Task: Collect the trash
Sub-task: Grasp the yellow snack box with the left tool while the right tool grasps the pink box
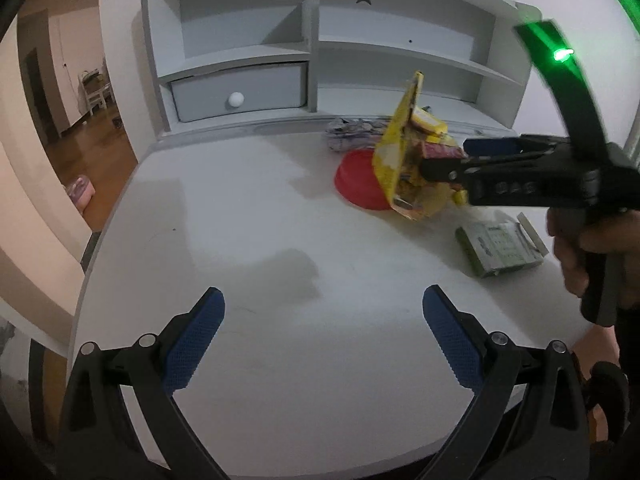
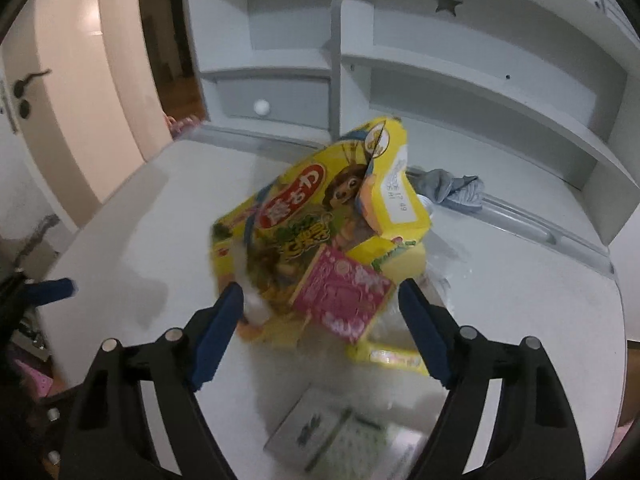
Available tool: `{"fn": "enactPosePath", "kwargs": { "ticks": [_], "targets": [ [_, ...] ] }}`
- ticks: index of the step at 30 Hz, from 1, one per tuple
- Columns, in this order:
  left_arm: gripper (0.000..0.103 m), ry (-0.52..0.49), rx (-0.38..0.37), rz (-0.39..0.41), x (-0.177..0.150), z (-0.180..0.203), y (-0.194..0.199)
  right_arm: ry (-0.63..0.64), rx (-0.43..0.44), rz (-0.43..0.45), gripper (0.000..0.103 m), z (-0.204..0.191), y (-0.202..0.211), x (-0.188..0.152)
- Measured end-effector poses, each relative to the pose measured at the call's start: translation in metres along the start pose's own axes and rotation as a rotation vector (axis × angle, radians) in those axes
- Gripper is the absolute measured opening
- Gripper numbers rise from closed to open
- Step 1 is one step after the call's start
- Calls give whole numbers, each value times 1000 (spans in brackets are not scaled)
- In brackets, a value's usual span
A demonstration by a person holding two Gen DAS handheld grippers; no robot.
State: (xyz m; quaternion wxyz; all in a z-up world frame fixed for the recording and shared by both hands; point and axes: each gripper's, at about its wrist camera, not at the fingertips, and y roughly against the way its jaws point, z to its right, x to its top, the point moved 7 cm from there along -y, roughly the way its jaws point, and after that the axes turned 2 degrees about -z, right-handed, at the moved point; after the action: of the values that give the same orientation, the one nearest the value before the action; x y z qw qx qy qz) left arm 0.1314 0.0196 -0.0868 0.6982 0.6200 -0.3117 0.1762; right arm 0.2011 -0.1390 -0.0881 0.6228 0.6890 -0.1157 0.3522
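Observation:
A torn yellow snack carton point(image 2: 320, 216) with a pink packet point(image 2: 340, 292) and other wrappers hangs between my right gripper's point(image 2: 320, 300) blue fingers, lifted above the white desk point(image 2: 132, 232). In the left wrist view my right gripper point(image 1: 452, 156) is shut on this yellow carton bundle point(image 1: 404, 160), held over a red dish point(image 1: 356, 180). My left gripper point(image 1: 323, 308) is open and empty, low over the desk's front part point(image 1: 280, 352).
A flat green box point(image 1: 500, 248) lies on the desk at the right, also below the right gripper point(image 2: 340, 432). Crumpled cloth point(image 2: 452, 188) lies by the white shelf unit point(image 1: 320, 60) with a drawer point(image 1: 240, 92). An open doorway is at the left.

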Motion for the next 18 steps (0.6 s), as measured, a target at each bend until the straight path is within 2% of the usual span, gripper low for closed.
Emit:
{"fn": "enactPosePath", "kwargs": {
  "ticks": [1, 3, 7, 12, 15, 17, 18],
  "targets": [
    [96, 5, -5, 1, 3, 0, -2, 6, -18, -4, 74, -1, -9, 4],
    [96, 6, -12, 9, 11, -2, -5, 12, -42, -21, 59, 0, -14, 4],
    [96, -12, -34, 39, 37, 6, -14, -2, -34, 7, 58, 4, 1, 4],
    [96, -40, -93, 53, 71, 27, -33, -49, -6, 98, 58, 23, 50, 8],
    [96, -74, -99, 45, 89, 41, -52, -65, -12, 127, 58, 36, 77, 3],
    [92, -87, -88, 34, 96, 45, -64, -69, -23, 138, 58, 44, 91, -4],
    [84, -87, -87, 28, 98, 45, -69, -76, -32, 142, 58, 50, 99, -10]
  ]
}}
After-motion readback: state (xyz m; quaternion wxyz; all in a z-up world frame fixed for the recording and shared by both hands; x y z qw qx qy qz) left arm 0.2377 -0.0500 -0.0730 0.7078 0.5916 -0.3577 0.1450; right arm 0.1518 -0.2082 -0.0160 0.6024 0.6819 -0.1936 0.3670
